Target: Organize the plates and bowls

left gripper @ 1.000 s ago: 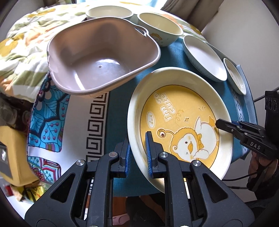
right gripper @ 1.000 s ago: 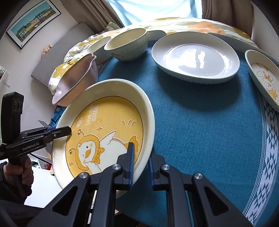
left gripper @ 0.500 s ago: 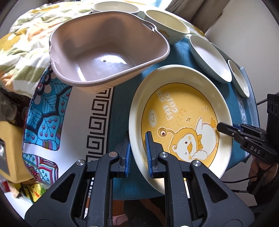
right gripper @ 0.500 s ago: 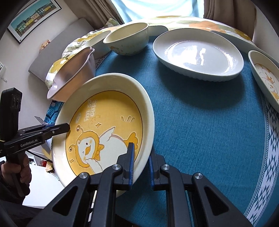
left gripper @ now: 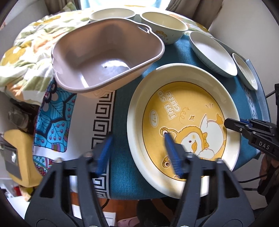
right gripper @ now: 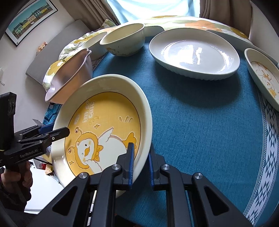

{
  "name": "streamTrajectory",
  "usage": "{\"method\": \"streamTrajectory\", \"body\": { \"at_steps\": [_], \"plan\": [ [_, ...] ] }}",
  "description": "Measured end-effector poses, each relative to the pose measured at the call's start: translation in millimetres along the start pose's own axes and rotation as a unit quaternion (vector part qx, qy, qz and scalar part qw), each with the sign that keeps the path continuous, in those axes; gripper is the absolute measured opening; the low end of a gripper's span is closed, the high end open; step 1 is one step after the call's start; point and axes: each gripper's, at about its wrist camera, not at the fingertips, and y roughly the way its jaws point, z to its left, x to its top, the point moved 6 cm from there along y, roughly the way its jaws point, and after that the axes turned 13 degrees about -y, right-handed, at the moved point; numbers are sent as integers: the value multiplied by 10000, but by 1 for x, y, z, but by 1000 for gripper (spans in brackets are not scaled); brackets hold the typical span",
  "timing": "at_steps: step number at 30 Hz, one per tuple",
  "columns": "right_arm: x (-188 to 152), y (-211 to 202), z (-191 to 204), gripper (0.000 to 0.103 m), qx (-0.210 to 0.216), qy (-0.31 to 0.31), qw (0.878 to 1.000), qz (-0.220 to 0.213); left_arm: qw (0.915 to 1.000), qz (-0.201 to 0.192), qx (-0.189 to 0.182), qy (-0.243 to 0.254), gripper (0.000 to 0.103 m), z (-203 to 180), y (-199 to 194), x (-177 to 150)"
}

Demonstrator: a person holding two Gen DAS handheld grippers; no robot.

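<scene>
A large cream plate with a yellow duck picture (left gripper: 183,118) is held tilted above the blue tablecloth (right gripper: 200,125). My right gripper (right gripper: 140,163) is shut on its rim and also shows in the left wrist view (left gripper: 244,127). My left gripper (left gripper: 137,153) is open, its jaws wide apart either side of the plate's opposite rim, and it shows in the right wrist view (right gripper: 57,133). The plate shows in the right wrist view too (right gripper: 104,122).
A mauve plastic basin (left gripper: 104,57) stands beside the plate. Two cream bowls (left gripper: 163,26) (left gripper: 111,15) stand behind it. A white oval plate (right gripper: 193,52) and a small duck dish (right gripper: 263,76) lie on the cloth. A floral quilt (left gripper: 26,52) lies at left.
My left gripper has opened and let go of the plate's rim. The right gripper still holds the plate, which has moved slightly towards the basin.
</scene>
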Motion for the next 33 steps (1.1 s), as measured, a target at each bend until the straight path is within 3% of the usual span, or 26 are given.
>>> {"method": "streamTrajectory", "body": {
  "at_steps": [2,4,9,15,17,18,19,20,28,33],
  "plan": [
    [0,0,-1,17,-83,14,10000,49,10000,-26,14,56,66,-1,-4,0],
    [0,-6,-1,27,-248,-26,9997,50,10000,-18,45,78,66,-3,-10,0],
    [2,-39,-7,29,-390,82,9992,-102,9997,-179,-123,146,65,-12,-44,4],
    [18,-118,-19,29,-813,167,9938,-740,9934,-863,-553,517,66,-53,-113,31],
    [29,-147,-26,32,-948,122,9901,-1031,9889,-1166,-675,631,76,-72,-133,45],
    [35,-161,-29,53,-954,50,9882,-1200,9867,-1303,-709,663,95,-81,-140,54],
    [41,-173,-33,89,-990,-24,9866,-1297,9845,-1430,-744,691,103,-90,-146,62],
    [47,-183,-37,103,-1075,-84,9849,-1358,9817,-1551,-832,721,103,-100,-152,70],
    [89,-217,-96,103,-1364,-386,9752,-1701,9821,-1405,-1151,492,103,-159,-141,105],
    [112,-196,-148,103,-829,-281,9878,-1290,9891,-1196,-856,67,103,-178,-106,117]
  ]
}}
